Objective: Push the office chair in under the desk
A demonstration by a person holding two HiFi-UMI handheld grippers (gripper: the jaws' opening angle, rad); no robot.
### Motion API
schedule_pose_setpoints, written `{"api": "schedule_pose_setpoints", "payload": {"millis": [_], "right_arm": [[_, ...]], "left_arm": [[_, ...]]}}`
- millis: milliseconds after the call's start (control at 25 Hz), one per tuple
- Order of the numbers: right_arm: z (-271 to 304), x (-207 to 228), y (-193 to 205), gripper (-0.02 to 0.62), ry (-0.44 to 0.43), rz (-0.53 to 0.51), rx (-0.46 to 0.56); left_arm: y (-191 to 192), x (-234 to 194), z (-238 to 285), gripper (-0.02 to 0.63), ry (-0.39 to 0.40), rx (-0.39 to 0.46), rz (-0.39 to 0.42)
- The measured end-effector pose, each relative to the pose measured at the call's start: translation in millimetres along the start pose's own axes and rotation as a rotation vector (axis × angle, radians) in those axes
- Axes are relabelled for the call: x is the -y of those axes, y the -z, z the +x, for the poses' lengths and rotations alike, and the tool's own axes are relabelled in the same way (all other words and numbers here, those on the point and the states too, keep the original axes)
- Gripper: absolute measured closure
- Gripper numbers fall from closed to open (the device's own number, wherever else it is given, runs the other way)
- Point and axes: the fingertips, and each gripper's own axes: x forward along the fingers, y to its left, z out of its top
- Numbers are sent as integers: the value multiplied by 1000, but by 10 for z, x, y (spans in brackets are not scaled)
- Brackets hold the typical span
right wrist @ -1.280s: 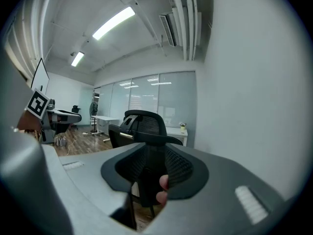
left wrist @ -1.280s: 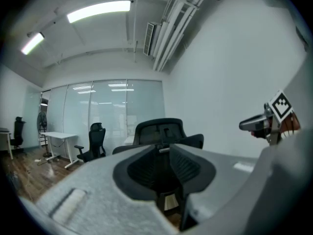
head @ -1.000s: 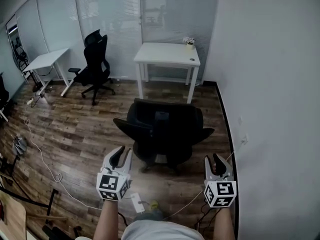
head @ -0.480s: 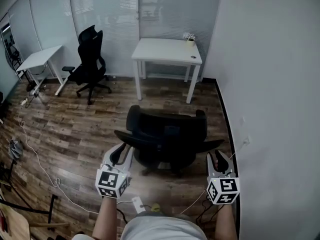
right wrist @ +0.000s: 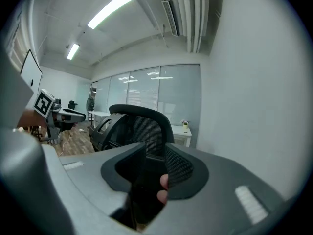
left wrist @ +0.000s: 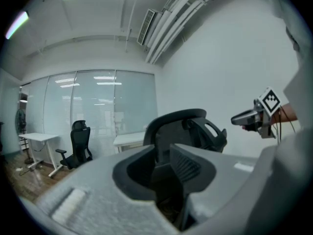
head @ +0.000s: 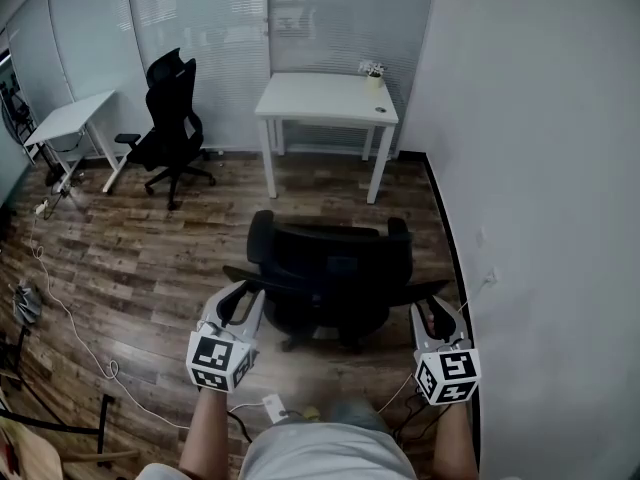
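Chair [head: 335, 263] before desk [head: 325, 96] — left tool [head: 240, 298] and right tool [head: 432, 308], jaws apart, empty, just behind armrests.

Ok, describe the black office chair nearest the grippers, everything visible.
The office chair is all black, with a curved, mesh-looking backrest, two armrests and base legs showing underneath on the wood floor. It stands upright with its back toward the person, facing the white desk but not yet under it. The left gripper and right gripper sit close by its armrests; whether they touch it cannot be told.
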Motion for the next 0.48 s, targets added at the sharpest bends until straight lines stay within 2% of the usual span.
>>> {"api": "schedule_pose_setpoints", "payload": {"millis": [480], "right_arm": [[124,121,-27,491,-81,-66,-11]], "left_arm": [[3,114,183,499,52,-50,86]]}}
